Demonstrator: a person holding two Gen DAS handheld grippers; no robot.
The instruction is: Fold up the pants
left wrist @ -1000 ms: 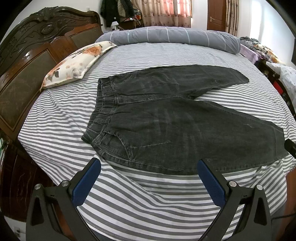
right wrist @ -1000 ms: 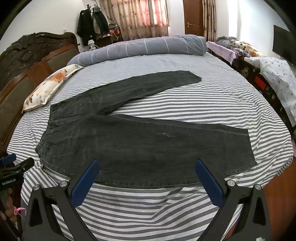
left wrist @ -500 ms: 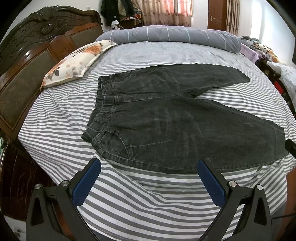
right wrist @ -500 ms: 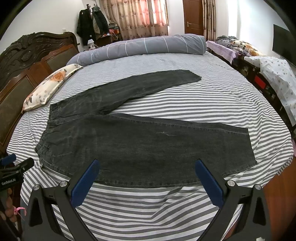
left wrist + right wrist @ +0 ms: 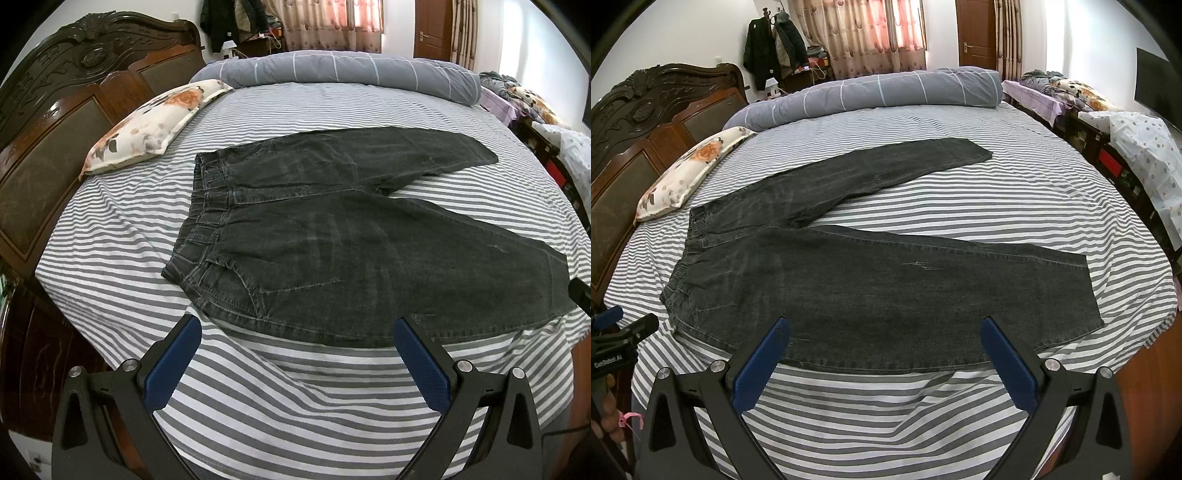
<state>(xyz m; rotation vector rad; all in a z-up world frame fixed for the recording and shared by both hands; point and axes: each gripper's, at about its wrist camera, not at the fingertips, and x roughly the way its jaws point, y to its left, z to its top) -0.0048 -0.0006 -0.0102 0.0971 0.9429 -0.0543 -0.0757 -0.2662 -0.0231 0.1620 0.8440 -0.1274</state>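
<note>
Dark grey denim pants lie flat on a striped bed, waistband toward the headboard on the left, both legs spread apart to the right. My left gripper hovers open over the near edge of the pants by the waist, nothing between its blue pads. My right gripper is open above the near leg's lower edge, also holding nothing. The left gripper's tip shows at the left edge of the right wrist view.
A floral pillow lies by the dark wooden headboard. A rolled grey duvet runs along the far side. A cluttered bench stands to the right of the striped bed.
Both views shift only slightly; the pants sit marginally higher in the frames. Neither gripper has taken hold of anything.
</note>
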